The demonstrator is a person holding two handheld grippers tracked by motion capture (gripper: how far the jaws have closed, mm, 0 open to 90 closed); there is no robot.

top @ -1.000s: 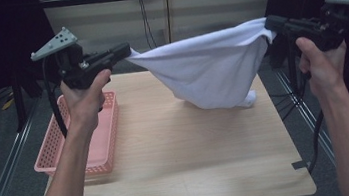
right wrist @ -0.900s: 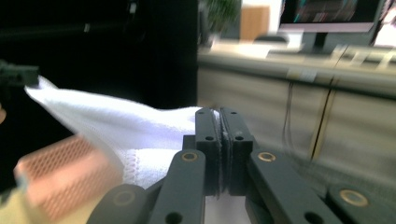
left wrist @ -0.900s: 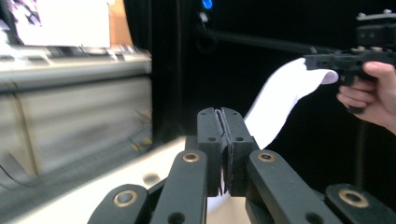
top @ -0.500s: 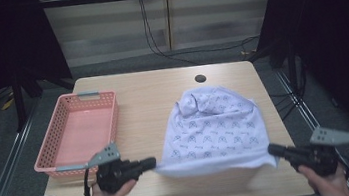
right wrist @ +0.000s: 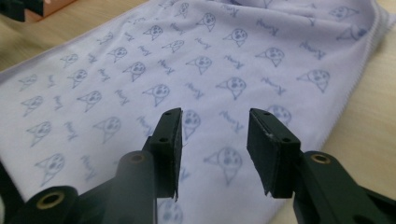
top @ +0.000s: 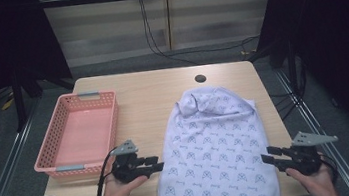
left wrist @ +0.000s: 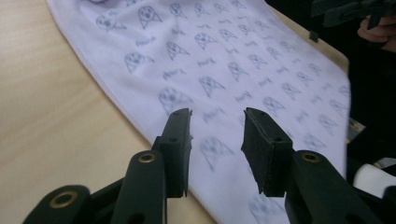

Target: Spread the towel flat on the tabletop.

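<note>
Two grippers flank a patterned white cloth (top: 217, 153) spread on the wooden table (top: 151, 88), its near edge at the table's front and its far end bunched into a small fold toward the middle. From the high view, your left gripper (top: 156, 163) sits just beside the cloth's left edge and your right gripper (top: 266, 157) just beside its right edge, each held low over the tabletop. A pink basket (top: 79, 135) stands empty at the table's left, apart from the cloth.

In the left gripper view, your jaws have just been opening and now stand parted above the cloth (left wrist: 243, 70), nothing pinched between them; the cloth's edge runs across bare wood beneath.

In the right gripper view, your jaws have likewise just been opening and hang released over the printed cloth (right wrist: 187, 60), gripping nothing, with the hemmed edge at the right.

Judging from this, the laying-out is done: the cloth lies mostly flat and let go. What is left appears to be smoothing the bunched far end, folding, and perhaps moving it to the basket.
</note>
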